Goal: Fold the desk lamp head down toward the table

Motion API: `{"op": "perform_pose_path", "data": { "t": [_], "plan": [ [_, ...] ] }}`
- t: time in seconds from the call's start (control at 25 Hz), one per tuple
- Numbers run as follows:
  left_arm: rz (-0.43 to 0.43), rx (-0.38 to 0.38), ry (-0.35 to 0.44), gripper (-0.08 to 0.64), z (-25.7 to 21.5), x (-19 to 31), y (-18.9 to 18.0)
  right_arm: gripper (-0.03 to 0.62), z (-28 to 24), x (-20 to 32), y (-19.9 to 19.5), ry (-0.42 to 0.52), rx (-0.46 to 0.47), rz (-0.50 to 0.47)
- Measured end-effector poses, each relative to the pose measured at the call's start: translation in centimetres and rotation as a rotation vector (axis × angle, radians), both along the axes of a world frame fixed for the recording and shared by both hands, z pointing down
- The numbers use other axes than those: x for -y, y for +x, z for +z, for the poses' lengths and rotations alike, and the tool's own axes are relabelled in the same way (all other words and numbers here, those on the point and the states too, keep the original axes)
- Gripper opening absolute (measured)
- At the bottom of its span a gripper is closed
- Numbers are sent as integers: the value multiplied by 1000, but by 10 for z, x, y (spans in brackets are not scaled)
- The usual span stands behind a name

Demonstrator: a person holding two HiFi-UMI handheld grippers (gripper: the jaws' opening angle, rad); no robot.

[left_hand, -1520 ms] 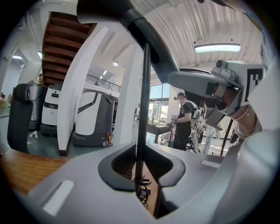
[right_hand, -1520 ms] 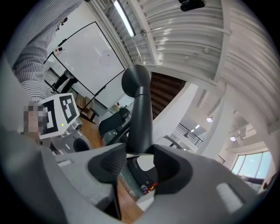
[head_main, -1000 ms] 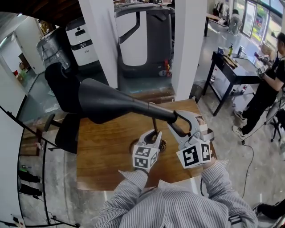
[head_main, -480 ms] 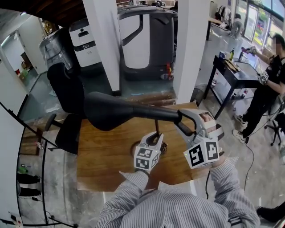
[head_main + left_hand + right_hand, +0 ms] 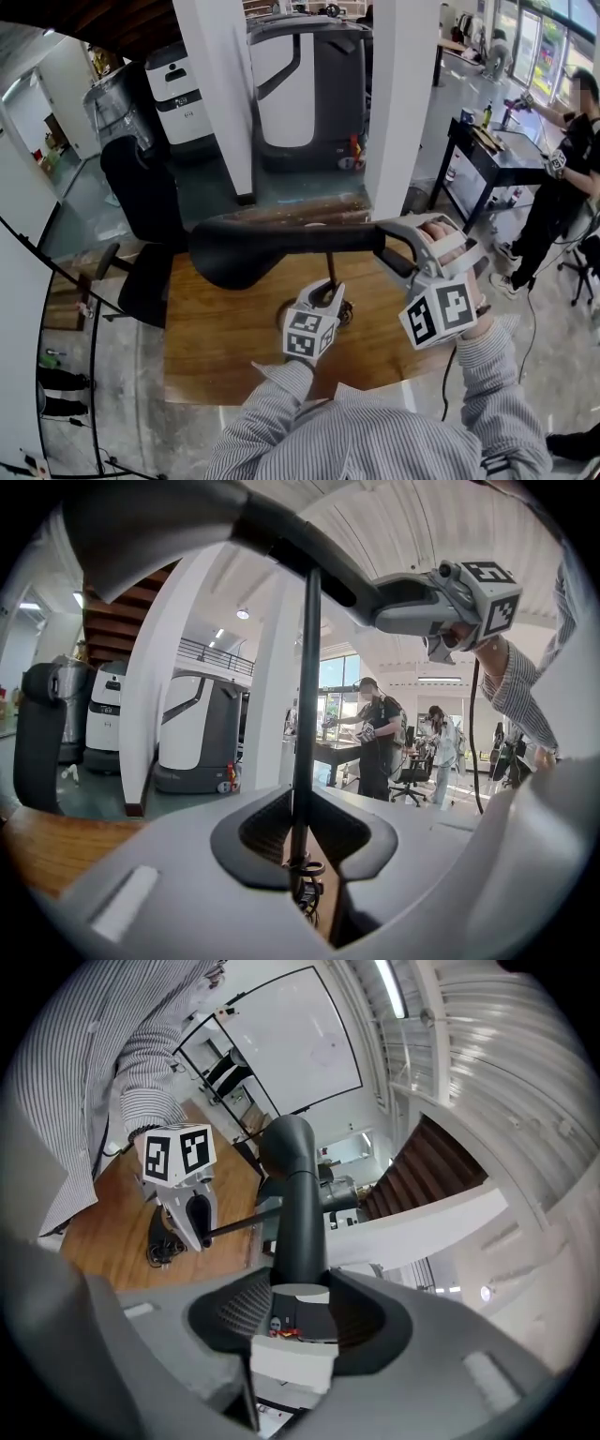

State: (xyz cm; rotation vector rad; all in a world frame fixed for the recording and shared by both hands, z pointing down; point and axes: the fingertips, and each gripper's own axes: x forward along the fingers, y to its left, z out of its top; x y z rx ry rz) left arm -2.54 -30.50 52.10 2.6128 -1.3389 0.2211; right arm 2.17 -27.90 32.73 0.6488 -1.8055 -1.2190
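Desk lamp head (image 5: 253,248) lies about level above the wooden worktop (image 5: 225,356). Its wide black shade reaches out to the left, and its narrow neck sits in my right gripper (image 5: 384,246), whose jaws stand wide and clamp that neck. My left gripper (image 5: 328,292) is lower, over the middle of the worktop, with its jaws pinching the thin upright pole (image 5: 330,267) low down. A black office chair (image 5: 141,187) stands beside the worktop's far left corner.
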Motion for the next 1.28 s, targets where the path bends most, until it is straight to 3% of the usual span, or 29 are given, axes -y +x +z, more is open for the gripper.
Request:
{"op": "perform_pose_path", "data": {
  "t": [0.68, 1.28],
  "plan": [
    [-34, -12, 22, 56, 0, 0, 0, 192, -28, -1, -6, 90, -346, -70],
    [-68, -28, 50, 55, -3, 1, 1, 192, -42, -2, -13, 47, -503, -95]
  ]
}}
